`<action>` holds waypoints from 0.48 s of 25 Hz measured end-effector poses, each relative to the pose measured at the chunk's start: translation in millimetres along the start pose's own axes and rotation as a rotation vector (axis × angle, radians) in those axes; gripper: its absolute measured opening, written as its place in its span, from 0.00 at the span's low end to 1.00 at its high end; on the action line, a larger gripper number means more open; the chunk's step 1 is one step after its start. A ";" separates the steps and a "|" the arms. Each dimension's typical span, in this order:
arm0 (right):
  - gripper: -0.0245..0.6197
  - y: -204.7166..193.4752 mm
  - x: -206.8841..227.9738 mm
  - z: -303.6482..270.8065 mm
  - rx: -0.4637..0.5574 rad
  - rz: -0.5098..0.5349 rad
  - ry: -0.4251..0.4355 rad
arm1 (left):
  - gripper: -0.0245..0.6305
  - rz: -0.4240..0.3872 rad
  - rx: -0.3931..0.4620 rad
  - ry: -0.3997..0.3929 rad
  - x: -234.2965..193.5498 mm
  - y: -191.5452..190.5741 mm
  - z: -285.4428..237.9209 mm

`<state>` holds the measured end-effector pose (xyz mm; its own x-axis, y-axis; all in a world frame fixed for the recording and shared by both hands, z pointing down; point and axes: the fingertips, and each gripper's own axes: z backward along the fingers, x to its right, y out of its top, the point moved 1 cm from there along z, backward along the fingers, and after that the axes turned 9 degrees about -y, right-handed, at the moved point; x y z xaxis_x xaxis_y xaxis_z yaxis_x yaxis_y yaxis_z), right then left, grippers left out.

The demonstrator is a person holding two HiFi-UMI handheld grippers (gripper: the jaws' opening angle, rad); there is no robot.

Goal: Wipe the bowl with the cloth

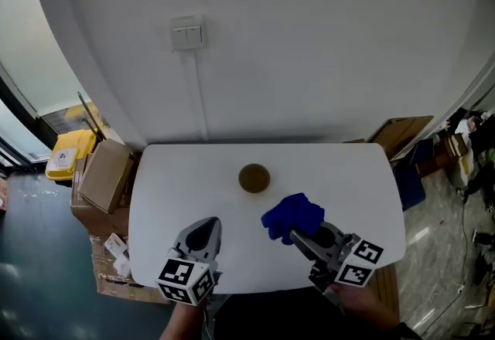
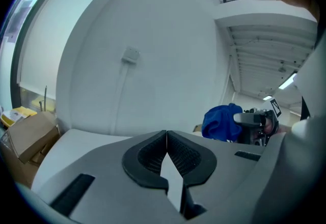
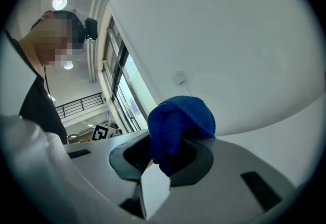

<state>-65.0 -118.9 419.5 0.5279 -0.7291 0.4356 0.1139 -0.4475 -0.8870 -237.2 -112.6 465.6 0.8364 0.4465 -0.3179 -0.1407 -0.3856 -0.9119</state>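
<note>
Left hand-held gripper (image 2: 166, 136): jaws are pressed together with nothing between them, and it is held over the near-left part of the tabletop (image 1: 356, 176). Right hand-held gripper (image 3: 165, 152): it is clamped on the blue cloth (image 3: 179, 118), which is bunched into a wad that sticks out past the jaw tips, over the near-right part. Further out, the bowl (image 1: 254, 178) is seen standing upright and alone near the tabletop's centre; it is small and brown, well apart from both grippers and not touched by the cloth. Wiping is judged not started, and the step in hand is taken to be the approach. To do it well, the wad should be brought over the bowl and lowered into the opening cloth-first, so that the inside is met by fabric and not by the hard jaws. The bowl looks light and the tabletop smooth, so sliding or tipping under a sideways wipe is to be expected. The left jaws would need to be spread and set on the rim, or the bowl braced from the outside, before pressure is applied. The grip on the cloth should be kept firm, since only part of the wad is pinched. Beyond the far edge only a white wall with a switch (image 1: 188, 33) is seen, so nothing is in the way there.
</note>
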 end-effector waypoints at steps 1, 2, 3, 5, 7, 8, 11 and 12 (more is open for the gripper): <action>0.14 -0.4 4.2 -4.9 -0.008 0.000 0.003 | 0.06 0.009 -0.016 -0.009 -3.7 -1.6 -9.7; 0.14 -1.3 8.5 -9.0 -0.017 -0.001 0.006 | 0.06 0.014 -0.032 -0.013 -6.9 -3.2 -18.5; 0.14 -2.8 13.3 -12.5 -0.027 -0.006 0.007 | 0.06 0.015 -0.045 -0.011 -10.5 -4.8 -26.2; 0.14 -6.5 26.0 -19.9 -0.047 -0.027 0.001 | 0.06 0.012 -0.071 0.001 -20.2 -6.6 -41.7; 0.14 -10.3 40.9 -29.5 -0.069 -0.040 -0.004 | 0.06 0.007 -0.095 0.002 -30.4 -7.6 -60.7; 0.14 -13.0 48.3 -34.8 -0.082 -0.039 -0.004 | 0.06 0.005 -0.109 -0.003 -34.8 -9.6 -70.8; 0.14 -23.7 71.2 -48.4 -0.113 -0.041 -0.010 | 0.06 0.007 -0.142 -0.025 -43.3 -20.9 -100.4; 0.14 -27.3 79.4 -52.3 -0.118 -0.047 -0.012 | 0.06 0.008 -0.147 -0.033 -45.4 -24.9 -110.1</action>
<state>-70.2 -191.7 486.3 0.5343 -0.6999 0.4740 0.0396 -0.5394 -0.8411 -213.3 -212.1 531.3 0.8174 0.4681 -0.3358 -0.0667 -0.5021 -0.8622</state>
